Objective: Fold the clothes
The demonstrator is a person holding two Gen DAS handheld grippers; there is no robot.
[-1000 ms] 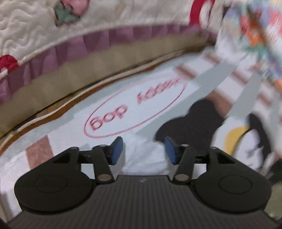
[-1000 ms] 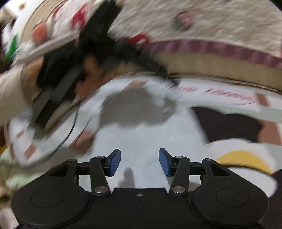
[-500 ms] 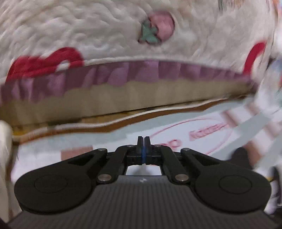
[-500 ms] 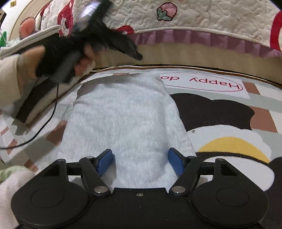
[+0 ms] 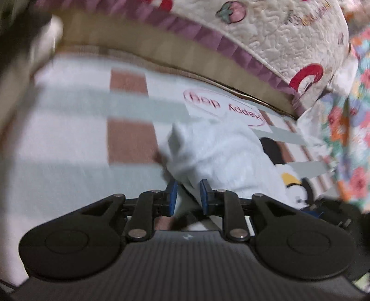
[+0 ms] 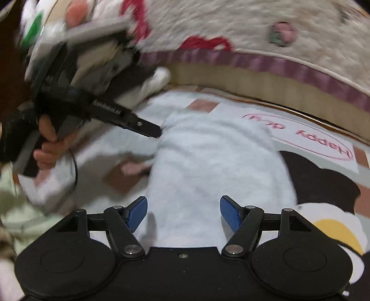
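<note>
Reopened since earlier, left gripper point(image 5: 186, 194) fingers pinch white garment point(image 5: 222, 152) on checked mat point(image 5: 129, 143); right gripper point(image 6: 182, 214) released.

Mat point(image 5: 76, 143) w/ pale green stripes, brown squares; pink oval reading "Happy day" point(image 6: 300, 136) near its far edge; black shape point(image 6: 319, 180) and yellow patch point(image 6: 335, 231) at mat's right; quilt point(image 5: 289, 34) beyond mat, cream, stitched, w/ strawberry motif point(image 5: 230, 14), red print point(image 5: 307, 76); purple frill point(image 6: 266, 63) along quilt's lower edge, tan band point(image 5: 161, 46) under it; floral cloth point(image 5: 349, 129) at right in left view; blurred pale green cloth point(image 6: 13, 208) at left in right view.
</note>
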